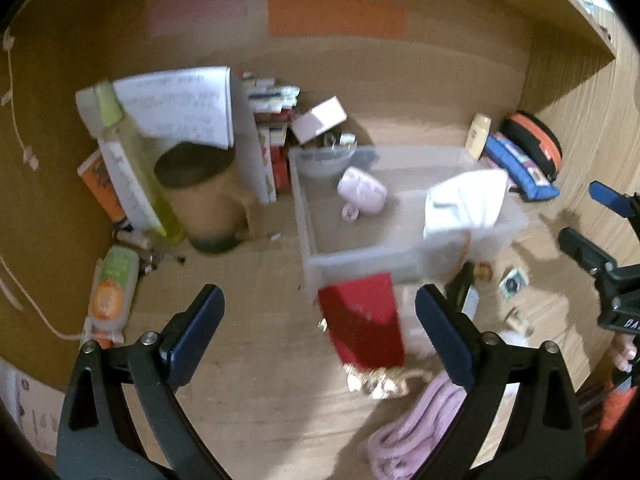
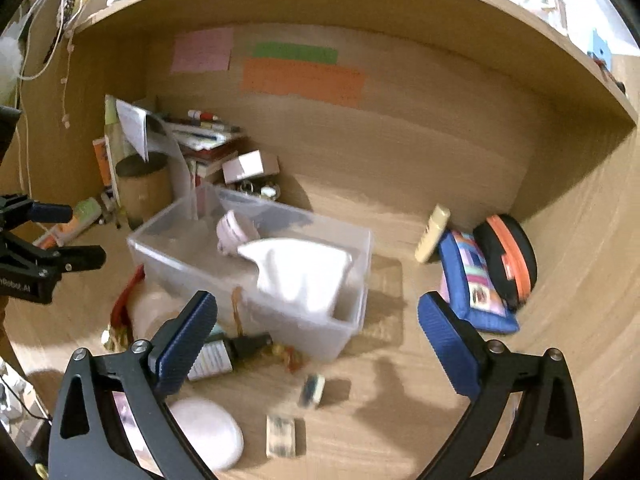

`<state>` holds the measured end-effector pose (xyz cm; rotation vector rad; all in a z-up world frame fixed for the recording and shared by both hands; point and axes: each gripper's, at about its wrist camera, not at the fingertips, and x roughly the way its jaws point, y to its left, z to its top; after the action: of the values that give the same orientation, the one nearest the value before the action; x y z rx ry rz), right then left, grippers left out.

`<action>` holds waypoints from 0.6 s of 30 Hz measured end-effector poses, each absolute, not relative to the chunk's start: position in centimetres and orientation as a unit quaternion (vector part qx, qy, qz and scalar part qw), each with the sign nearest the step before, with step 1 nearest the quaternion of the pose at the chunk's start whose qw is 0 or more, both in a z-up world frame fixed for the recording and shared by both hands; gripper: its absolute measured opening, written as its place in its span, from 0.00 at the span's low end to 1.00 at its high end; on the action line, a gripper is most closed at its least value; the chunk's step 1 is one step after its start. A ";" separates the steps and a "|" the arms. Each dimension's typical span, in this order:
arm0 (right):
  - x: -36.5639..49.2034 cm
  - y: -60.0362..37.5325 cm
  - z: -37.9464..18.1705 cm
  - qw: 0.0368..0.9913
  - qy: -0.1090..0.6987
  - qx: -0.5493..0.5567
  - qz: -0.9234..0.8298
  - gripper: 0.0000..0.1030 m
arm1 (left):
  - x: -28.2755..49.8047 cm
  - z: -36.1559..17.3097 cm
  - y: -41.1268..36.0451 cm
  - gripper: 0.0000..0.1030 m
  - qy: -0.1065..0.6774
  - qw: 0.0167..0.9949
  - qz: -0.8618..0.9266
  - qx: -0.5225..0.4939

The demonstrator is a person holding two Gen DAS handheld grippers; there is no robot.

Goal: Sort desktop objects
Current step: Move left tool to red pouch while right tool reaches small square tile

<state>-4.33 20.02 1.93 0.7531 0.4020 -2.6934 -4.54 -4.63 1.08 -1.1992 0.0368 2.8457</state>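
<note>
A clear plastic bin point(image 1: 308, 220) stands mid-desk with a pink cup point(image 1: 362, 192) lying inside. A white folded cloth-like thing point(image 1: 464, 204) hangs over its right rim. My left gripper point(image 1: 320, 328) is open just short of the bin. A red packet point(image 1: 362, 324) lies between its fingers, and neither pad touches it. My right gripper point(image 2: 316, 316) is open before the bin point(image 2: 160, 256) with nothing gripped; the white thing point(image 2: 300, 276) is just ahead of it. Each gripper shows in the other's view: the right gripper point(image 1: 596, 222), the left gripper point(image 2: 72, 236).
A small dark-capped bottle point(image 2: 228, 352), two erasers point(image 2: 312, 390), a white round pad point(image 2: 208, 432) and a pink cord point(image 1: 408, 428) lie near the bin. A blue pouch point(image 2: 472, 288) and black-orange case point(image 2: 508, 256) sit right. Books point(image 1: 272, 120), a brown cup point(image 1: 200, 196) and bottles crowd the left corner.
</note>
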 end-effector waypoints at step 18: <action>-5.3 23.7 -3.6 0.139 0.148 0.345 -0.916 0.98 | -5.3 -6.0 -3.8 0.95 -0.009 0.070 0.880 -0.469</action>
<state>-5.26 23.71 -3.60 0.9968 0.4275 -2.6490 -5.33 -3.83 -5.97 -1.4111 -0.0272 2.6483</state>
